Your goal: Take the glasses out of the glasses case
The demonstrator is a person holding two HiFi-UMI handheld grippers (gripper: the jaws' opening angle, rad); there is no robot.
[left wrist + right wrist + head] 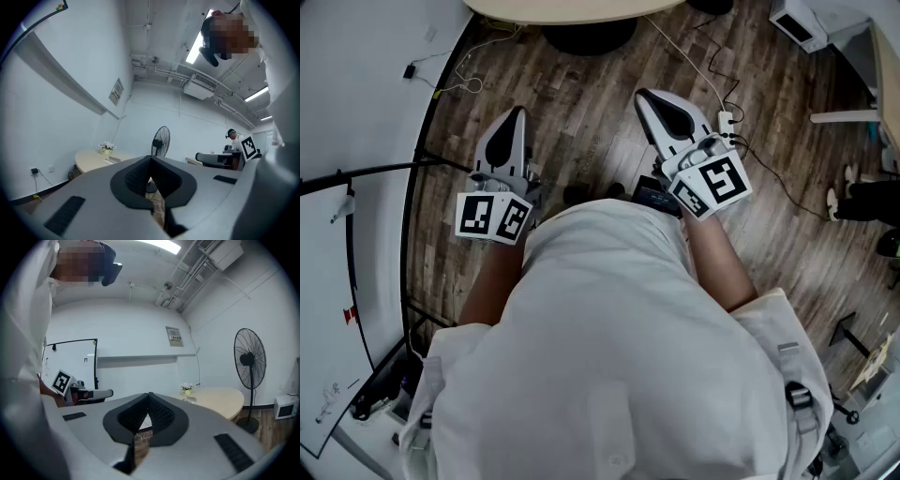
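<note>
While the person stands on the wooden floor [581,103], two tongs are held out ahead, one on each side of the white shirt [619,337]. The left tongs [514,127] are closed tip to tip, with nothing gripped. The right tongs [661,103] are likewise closed and empty. One standing fan [249,359], one round table [220,401] and one flower pot [187,388] set on that table are recorded in both gripper views. Neither glasses nor glasses case is shown in any of the three views
</note>
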